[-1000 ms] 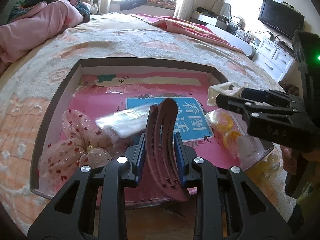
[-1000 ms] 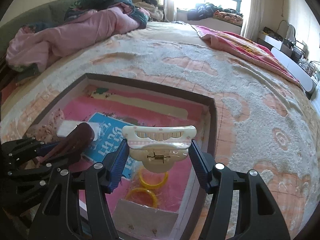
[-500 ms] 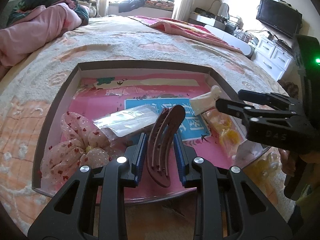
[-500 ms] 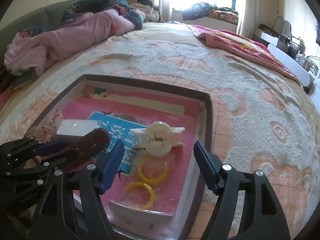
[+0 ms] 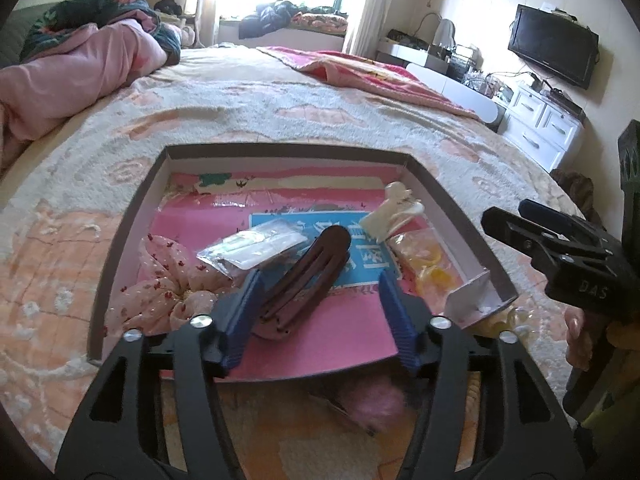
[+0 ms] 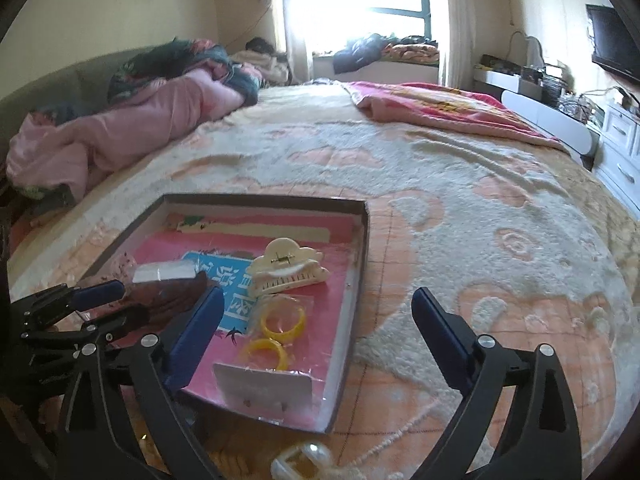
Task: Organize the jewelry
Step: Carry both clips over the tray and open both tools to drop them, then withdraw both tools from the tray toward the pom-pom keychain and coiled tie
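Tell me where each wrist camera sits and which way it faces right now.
Left wrist: on the left gripper, angled down into the box; jaws opening around the brown hair clip; right gripper and fingers at right.
Right wrist: on the right gripper, jaws opening, nothing between; left gripper at lower left.
Shared: box, cream claw clip, yellow bangles.

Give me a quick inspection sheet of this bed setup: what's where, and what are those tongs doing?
Surface: fluffy cream-and-peach bedspread carrying a shallow dark-rimmed box.
Job's things: brown plastic hair clip, cream claw clip, bagged yellow rings and dotted pink scrunchie, all lying in the box.
Clutter: clear plastic packet in the box; pink fluffy item and a clear-and-yellow item outside its near edge.
Tongs: left tongs opening, straddling the brown clip; right tongs opening, nothing between them.
Cables: wires near the television.
Surroundings: pink quilt, window, white drawers.
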